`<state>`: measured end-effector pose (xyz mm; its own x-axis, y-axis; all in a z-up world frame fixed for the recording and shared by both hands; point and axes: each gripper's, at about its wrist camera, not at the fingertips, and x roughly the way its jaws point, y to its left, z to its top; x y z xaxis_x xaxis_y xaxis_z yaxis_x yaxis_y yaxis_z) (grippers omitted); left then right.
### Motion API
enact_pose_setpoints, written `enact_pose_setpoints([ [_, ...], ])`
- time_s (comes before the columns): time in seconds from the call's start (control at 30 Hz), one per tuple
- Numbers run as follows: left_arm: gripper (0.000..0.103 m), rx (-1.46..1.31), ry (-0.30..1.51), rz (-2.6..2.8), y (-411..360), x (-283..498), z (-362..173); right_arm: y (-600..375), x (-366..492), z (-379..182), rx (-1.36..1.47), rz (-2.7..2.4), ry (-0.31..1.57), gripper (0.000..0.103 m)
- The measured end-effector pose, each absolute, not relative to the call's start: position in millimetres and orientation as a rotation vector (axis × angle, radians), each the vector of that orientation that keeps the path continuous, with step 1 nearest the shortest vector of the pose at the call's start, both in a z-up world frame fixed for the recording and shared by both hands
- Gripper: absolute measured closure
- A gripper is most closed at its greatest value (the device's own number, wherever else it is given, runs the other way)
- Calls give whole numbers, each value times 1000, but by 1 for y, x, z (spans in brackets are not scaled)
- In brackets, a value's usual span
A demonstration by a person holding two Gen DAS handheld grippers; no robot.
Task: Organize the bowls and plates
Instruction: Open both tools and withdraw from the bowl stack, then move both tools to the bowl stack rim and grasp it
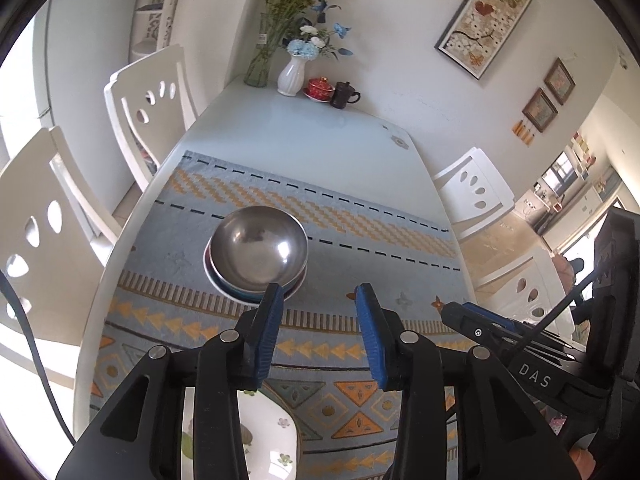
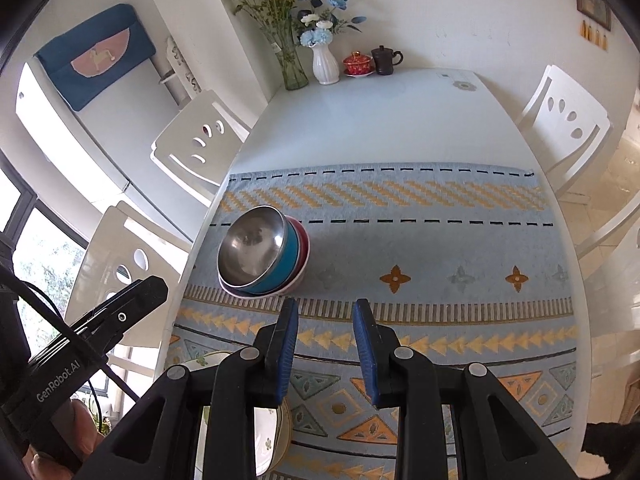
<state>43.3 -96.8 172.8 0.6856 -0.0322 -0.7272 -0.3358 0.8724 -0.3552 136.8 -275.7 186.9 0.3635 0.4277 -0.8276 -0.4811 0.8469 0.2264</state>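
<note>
Three nested bowls (image 2: 264,256) — claws apart.

I read "DAS" in white letters on the black body of the right gripper (image 1: 476,316), and "GenRobot.AI" along the black body of the left gripper (image 2: 160,286). Nothing else was legible.

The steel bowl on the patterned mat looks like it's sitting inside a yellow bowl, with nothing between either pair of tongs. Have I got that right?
Not quite: the steel bowl is nested in a blue bowl, not a yellow one, as the right wrist view shows. It does sit on the patterned mat, and neither the left tongs nor the right tongs hold anything.
</note>
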Motion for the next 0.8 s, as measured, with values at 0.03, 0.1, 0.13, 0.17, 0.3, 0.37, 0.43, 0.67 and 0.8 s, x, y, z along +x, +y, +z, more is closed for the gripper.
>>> enact_pose_setpoints([
  [0.03, 67, -499, 807, 181, -96, 42, 172, -275, 136, 186, -60, 587, 1049, 76],
  [0.1, 67, -504, 810, 184, -95, 40, 172, -274, 135, 185, -57, 589, 1054, 76],
  [0.13, 64, -506, 811, 186, -95, 40, 172, -274, 135, 185, -51, 592, 1055, 76],
  [0.17, 57, -507, 813, 187, -94, 39, 172, -273, 134, 184, -47, 599, 1056, 76],
  [0.3, 45, -517, 792, 193, -91, 34, 173, -270, 132, 183, -36, 622, 1065, 75],
  [0.37, 45, -524, 798, 192, -89, 35, 171, -268, 131, 182, -42, 622, 1071, 75],
  [0.43, 45, -529, 801, 195, -87, 34, 169, -266, 132, 180, -44, 622, 1082, 74],
  [0.67, 45, -547, 801, 207, -77, 33, 166, -267, 138, 174, 0, 606, 1098, 73],
  [0.8, 45, -555, 797, 208, -74, 33, 167, -263, 140, 171, -4, 602, 1115, 72],
])
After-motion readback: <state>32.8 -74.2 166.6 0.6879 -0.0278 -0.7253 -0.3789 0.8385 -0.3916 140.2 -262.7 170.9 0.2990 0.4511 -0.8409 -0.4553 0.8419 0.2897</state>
